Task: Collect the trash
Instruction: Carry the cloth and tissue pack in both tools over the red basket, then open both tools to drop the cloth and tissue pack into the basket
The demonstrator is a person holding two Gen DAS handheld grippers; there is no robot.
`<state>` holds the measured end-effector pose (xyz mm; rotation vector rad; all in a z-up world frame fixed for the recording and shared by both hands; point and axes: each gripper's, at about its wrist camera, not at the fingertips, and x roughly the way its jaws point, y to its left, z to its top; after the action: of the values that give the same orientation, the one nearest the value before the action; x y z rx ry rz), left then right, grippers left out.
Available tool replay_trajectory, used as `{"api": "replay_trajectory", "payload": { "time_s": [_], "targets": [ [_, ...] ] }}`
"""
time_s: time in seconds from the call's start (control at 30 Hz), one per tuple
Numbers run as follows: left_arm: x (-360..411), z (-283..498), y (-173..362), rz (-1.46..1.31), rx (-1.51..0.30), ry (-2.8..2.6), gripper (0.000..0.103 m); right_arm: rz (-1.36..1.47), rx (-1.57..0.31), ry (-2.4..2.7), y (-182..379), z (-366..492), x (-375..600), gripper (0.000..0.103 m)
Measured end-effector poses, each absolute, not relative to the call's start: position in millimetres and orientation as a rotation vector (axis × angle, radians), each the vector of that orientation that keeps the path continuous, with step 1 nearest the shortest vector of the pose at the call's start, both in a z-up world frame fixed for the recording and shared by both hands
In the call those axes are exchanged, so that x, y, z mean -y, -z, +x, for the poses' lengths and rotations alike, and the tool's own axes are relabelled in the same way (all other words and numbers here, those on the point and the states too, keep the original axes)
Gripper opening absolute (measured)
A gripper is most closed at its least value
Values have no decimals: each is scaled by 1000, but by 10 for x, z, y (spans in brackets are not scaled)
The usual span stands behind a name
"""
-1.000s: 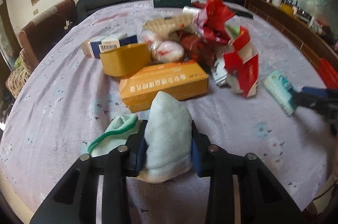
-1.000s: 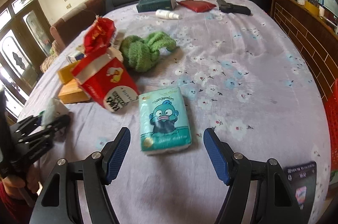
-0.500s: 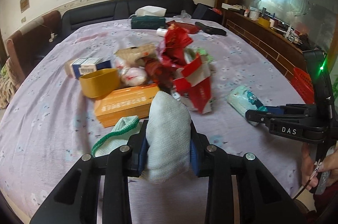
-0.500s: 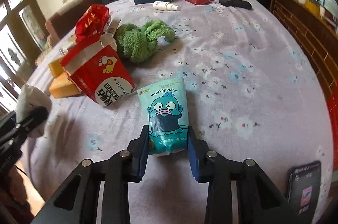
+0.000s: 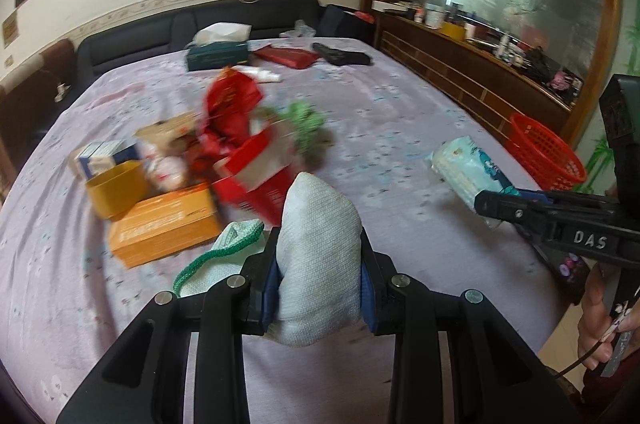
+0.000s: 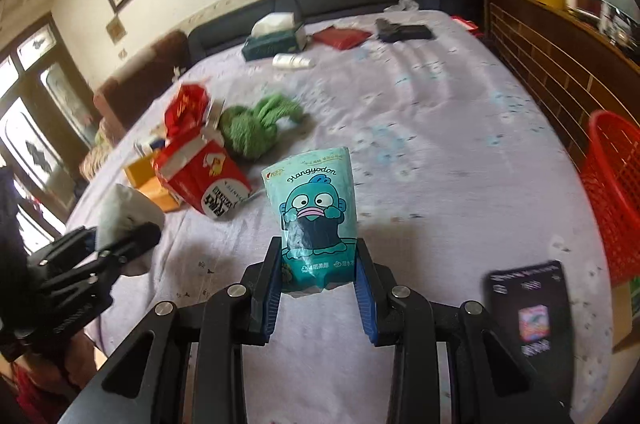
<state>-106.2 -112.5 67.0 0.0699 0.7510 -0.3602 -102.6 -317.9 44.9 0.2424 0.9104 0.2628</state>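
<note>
Now both hands carry a load: the left gripper [image 5: 318,288] has its fingers clamped on a pale cloth pouch [image 5: 316,244], and the right gripper [image 6: 318,288] has its fingers clamped on a teal tissue pack [image 6: 314,220], both lifted clear of the counter [image 6: 420,144]. The step looks like carrying to the red basket [image 6: 612,192], beyond the counter's right edge. Next, each item needs swinging over the basket's rim before release.

A pale folded cloth [image 5: 318,252] and a teal cartoon tissue pack [image 6: 316,220] stand upright, lifted off the table.
</note>
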Motion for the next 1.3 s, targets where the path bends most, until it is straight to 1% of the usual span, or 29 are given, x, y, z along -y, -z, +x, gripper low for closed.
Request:
{"api": "replay_trajectory", "payload": {
  "time_s": [0.27, 0.63, 0.87, 0.97, 1.1, 1.13, 1.17, 1.2, 1.27, 1.3],
  "targets": [
    [1827, -1036, -885, 126, -738, 500, 31, 342, -812, -155, -735, -1326, 3946, 36],
    [3222, -917, -1261, 203, -724, 756, 32, 469, -712, 98, -934, -1697, 5352, 36],
    [4115, -757, -1329, 189, -778, 907, 32, 524, -667, 204, -1014, -1827, 6022, 37],
    [4506, -660, -1273, 178, -809, 952, 32, 549, -659, 231, -1001, -1851, 6244, 37],
    [4820, -531, -1205, 158, -826, 973, 32, 575, -662, 253, -943, -1783, 6483, 37],
    [4875, -492, -1183, 145, -831, 980, 34, 580, -664, 258, -927, -1763, 6537, 38],
    [4931, -459, -1160, 138, -835, 983, 40, 585, -670, 266, -905, -1734, 6596, 38],
    [4983, -419, -1135, 129, -843, 982, 45, 592, -673, 267, -886, -1702, 6644, 39],
    [5024, -362, -1105, 109, -844, 971, 61, 587, -686, 264, -840, -1605, 6708, 45],
    [5028, -334, -1086, 103, -846, 960, 64, 579, -695, 265, -824, -1565, 6720, 50]
  ]
}}
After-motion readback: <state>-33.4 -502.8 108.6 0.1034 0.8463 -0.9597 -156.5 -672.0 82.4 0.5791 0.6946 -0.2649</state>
